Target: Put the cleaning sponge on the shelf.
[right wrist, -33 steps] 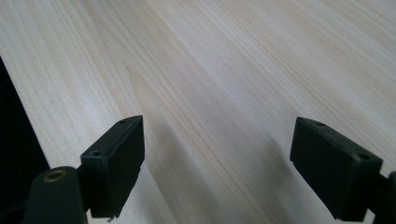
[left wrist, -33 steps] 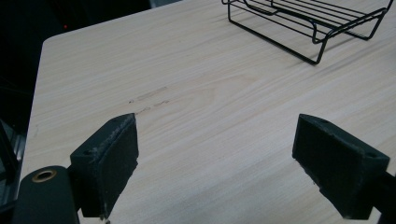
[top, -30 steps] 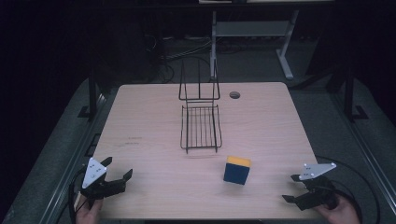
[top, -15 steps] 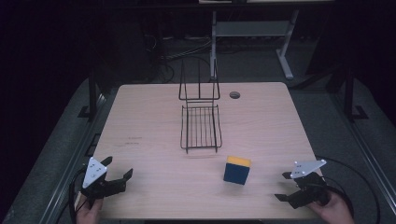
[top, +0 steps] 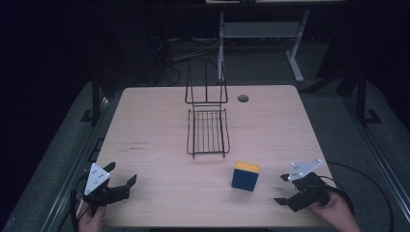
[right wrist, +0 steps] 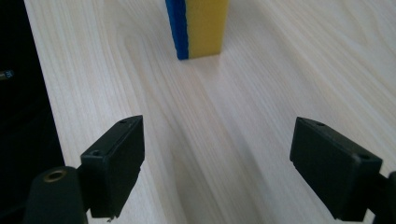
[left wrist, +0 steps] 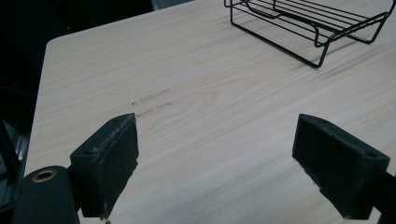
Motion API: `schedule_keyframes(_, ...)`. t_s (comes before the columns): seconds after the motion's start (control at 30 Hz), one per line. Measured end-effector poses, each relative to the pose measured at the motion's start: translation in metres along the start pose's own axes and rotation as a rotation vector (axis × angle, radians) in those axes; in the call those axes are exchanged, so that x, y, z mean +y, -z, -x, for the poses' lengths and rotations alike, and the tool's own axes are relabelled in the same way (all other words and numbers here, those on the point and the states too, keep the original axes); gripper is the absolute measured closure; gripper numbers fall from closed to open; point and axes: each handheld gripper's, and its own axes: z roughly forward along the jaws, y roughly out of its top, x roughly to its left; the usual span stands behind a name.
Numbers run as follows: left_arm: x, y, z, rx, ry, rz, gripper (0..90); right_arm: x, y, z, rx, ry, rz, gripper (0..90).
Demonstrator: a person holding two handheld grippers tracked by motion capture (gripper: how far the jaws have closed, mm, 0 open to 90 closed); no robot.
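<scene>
Sponge [top: 245,176]: blue body, yellow top, upright near counter [top: 159,121] front edge.
Right tongs [top: 284,189]: spread apart, empty.
Left tongs [top: 121,174]: spread apart, empty.
Cut off: sponge top in right gripper view.

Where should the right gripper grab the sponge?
Probably across its two broad faces, mid-height, coming in level from the right gripper side. The sponge stands on edge on the table, thin blue-and-yellow side toward the open jaws, so the narrow thickness fits between them.
</scene>
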Motion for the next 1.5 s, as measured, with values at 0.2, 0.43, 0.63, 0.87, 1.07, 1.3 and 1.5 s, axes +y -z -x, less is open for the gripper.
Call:
schedule_keyframes(0.2,0.0,0.0,0.0,0.0,-0.001,0.0,13.9,0.012,-0.006,-0.001,0.016,0.028,-0.003,17.7)
schedule_keyframes(0.43,0.0,0.001,-0.002,0.006,0.005,0.003,13.9,0.027,-0.011,-0.002,0.033,0.059,-0.003,17.8)
schedule_keyframes(0.63,0.0,0.002,-0.002,0.007,0.007,0.005,13.9,0.042,-0.015,-0.003,0.044,0.093,0.009,17.8)
schedule_keyframes(0.87,0.0,0.001,-0.002,0.004,0.003,0.003,13.9,0.058,-0.019,-0.001,0.058,0.111,0.006,17.8)
schedule_keyframes(1.07,0.0,0.001,-0.002,0.005,0.006,0.005,13.9,0.068,-0.025,-0.001,0.065,0.129,0.012,17.9)
schedule_keyframes(1.3,0.0,0.002,-0.002,0.007,0.008,0.006,13.9,0.076,-0.031,0.0,0.074,0.13,0.006,18.1)
schedule_keyframes(1.5,0.0,0.002,-0.002,0.006,0.009,0.007,13.9,0.082,-0.038,0.001,0.087,0.135,0.012,18.4)
